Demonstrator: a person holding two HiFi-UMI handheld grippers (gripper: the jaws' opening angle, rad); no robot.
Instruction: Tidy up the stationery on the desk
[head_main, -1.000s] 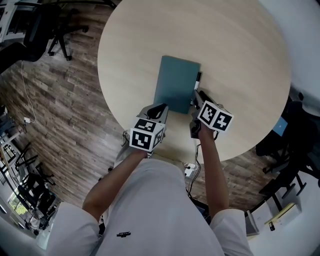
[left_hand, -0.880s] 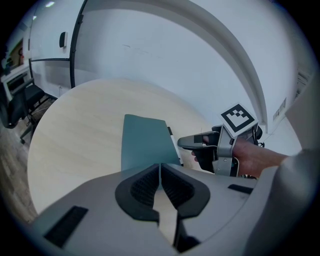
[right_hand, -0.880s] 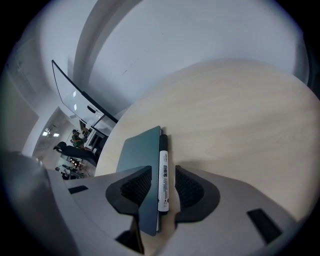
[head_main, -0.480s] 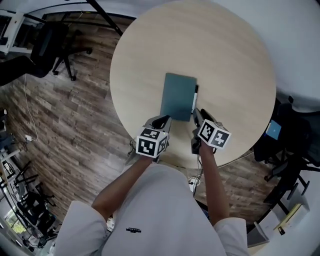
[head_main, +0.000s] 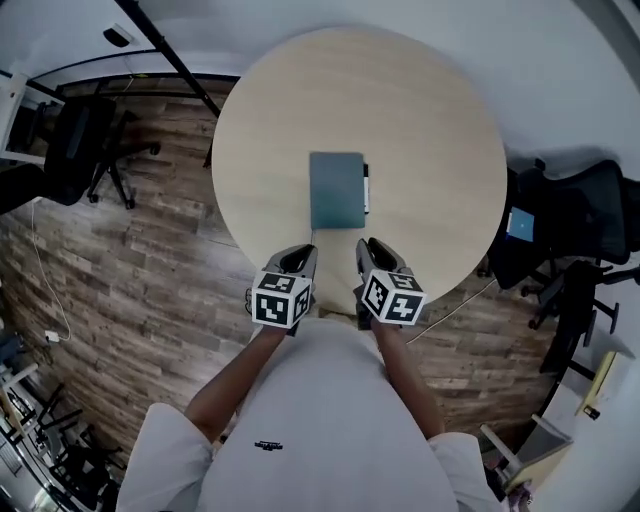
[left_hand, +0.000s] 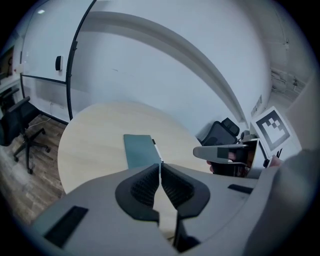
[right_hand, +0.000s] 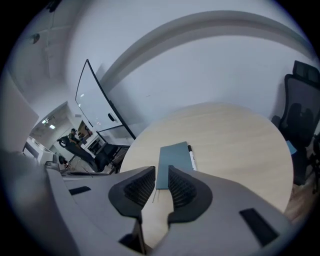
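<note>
A teal notebook (head_main: 336, 190) lies closed in the middle of the round wooden table (head_main: 430, 120). A black-and-white pen (head_main: 366, 188) rests along the notebook's right edge. Both grippers hang over the table's near edge, well short of the notebook. My left gripper (head_main: 303, 257) is shut with nothing between its pads. My right gripper (head_main: 366, 250) has a narrow gap between its jaws, which have just been closing on nothing. The left gripper view shows the notebook (left_hand: 139, 151) and pen (left_hand: 156, 149) beyond the shut jaws. The right gripper view shows the notebook (right_hand: 173, 157) and pen (right_hand: 191, 156) ahead.
Black office chairs stand on the wood floor, one at the left (head_main: 80, 150) and others at the right (head_main: 560, 240). A whiteboard stand's dark leg (head_main: 165, 55) runs past the table's far left. Apart from notebook and pen the tabletop is bare.
Both grippers have drawn back from the notebook toward the table's near edge and lifted. The right gripper's jaws have narrowed. The table looks smaller and farther in the head view.
</note>
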